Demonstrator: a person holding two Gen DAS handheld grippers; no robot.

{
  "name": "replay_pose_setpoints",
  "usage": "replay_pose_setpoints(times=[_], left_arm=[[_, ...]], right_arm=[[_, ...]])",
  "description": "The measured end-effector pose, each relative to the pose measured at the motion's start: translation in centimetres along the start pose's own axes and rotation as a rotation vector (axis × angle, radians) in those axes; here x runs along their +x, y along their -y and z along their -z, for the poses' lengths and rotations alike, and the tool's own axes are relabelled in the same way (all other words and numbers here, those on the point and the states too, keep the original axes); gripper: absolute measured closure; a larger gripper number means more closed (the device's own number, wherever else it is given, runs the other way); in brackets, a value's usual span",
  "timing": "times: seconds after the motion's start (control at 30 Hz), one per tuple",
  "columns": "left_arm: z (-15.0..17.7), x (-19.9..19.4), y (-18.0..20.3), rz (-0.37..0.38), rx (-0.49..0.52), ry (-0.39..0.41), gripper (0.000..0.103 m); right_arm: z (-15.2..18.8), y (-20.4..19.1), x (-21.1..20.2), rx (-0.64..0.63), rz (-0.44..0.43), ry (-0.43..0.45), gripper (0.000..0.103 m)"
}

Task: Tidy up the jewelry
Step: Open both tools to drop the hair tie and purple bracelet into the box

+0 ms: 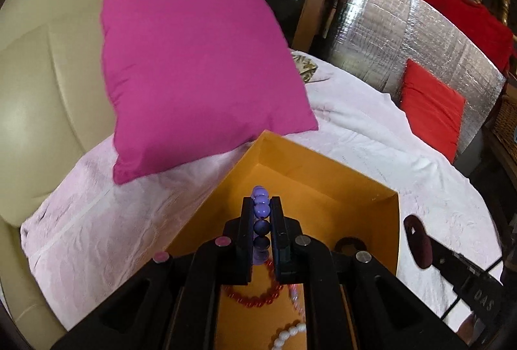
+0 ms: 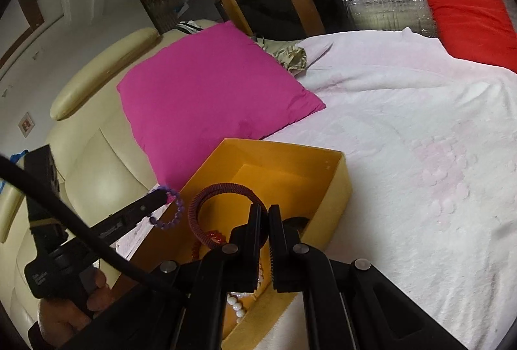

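Note:
An open orange box [image 1: 323, 165] sits on the white bedspread; it also shows in the right wrist view [image 2: 339, 182]. My left gripper [image 1: 261, 204] is shut on a purple bead bracelet [image 1: 261, 211] and holds it over the box; from the right wrist view the bracelet [image 2: 173, 211] hangs at the box's left edge. My right gripper [image 2: 265, 211] is shut on a dark red ribbed bangle [image 2: 206, 191], held above the box. A red bead bracelet [image 1: 255, 295] and white pearl beads [image 1: 290, 334] lie inside the box.
A magenta pillow [image 1: 194, 65] leans on the cream headboard [image 1: 42, 91] just behind the box. A red cushion [image 2: 468, 17] stands against a silver foil panel [image 1: 404, 36] at the far right. White bedspread [image 2: 420, 156] stretches right of the box.

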State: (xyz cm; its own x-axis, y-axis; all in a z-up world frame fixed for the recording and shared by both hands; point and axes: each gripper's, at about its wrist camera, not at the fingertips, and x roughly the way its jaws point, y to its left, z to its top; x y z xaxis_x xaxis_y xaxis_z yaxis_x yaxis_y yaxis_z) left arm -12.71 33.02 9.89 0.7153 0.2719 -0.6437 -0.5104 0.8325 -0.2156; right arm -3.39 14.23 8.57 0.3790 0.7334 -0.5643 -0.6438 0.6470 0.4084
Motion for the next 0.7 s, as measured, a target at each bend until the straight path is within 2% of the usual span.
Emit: replay_pose_setpoints(times=[0.1,0.17,0.23,0.3,0.37,0.43,0.5,0.7], left_arm=[[-0.6,1.9,1.4,0.016,0.07,-0.015,0.093],[-0.8,3.8,1.9,0.072,0.078,-0.06,0.093],[-0.8,5.1,2.0,0.082,0.09,-0.089,0.087],[-0.9,5.4,1.4,0.041,0.088,-0.093,0.055],[-1.1,4.9,0.3,0.048,0.042,-0.075,0.046],[-1.5,3.6,-1.2,0.088,-0.014,-0.052,0.046],[-1.6,2.1,-2.4,0.084,-0.046,-0.013,0.045],[-1.6,-1.9,-6.2,-0.033,-0.157,0.059,0.044]], right_arm=[[0.0,0.0,0.1,0.011,-0.006,0.002,0.098],[0.0,0.0,0.0,0.011,-0.003,0.008,0.098],[0.1,0.1,0.0,0.005,0.004,0.013,0.098],[0.1,0.3,0.1,0.006,0.013,0.01,0.098],[0.1,0.7,0.4,0.012,0.019,0.004,0.098],[0.1,0.8,0.5,0.016,0.018,-0.002,0.098],[0.3,0.3,0.7,0.004,0.011,-0.011,0.098],[2.3,-3.9,1.2,-0.127,-0.042,-0.075,0.097]])
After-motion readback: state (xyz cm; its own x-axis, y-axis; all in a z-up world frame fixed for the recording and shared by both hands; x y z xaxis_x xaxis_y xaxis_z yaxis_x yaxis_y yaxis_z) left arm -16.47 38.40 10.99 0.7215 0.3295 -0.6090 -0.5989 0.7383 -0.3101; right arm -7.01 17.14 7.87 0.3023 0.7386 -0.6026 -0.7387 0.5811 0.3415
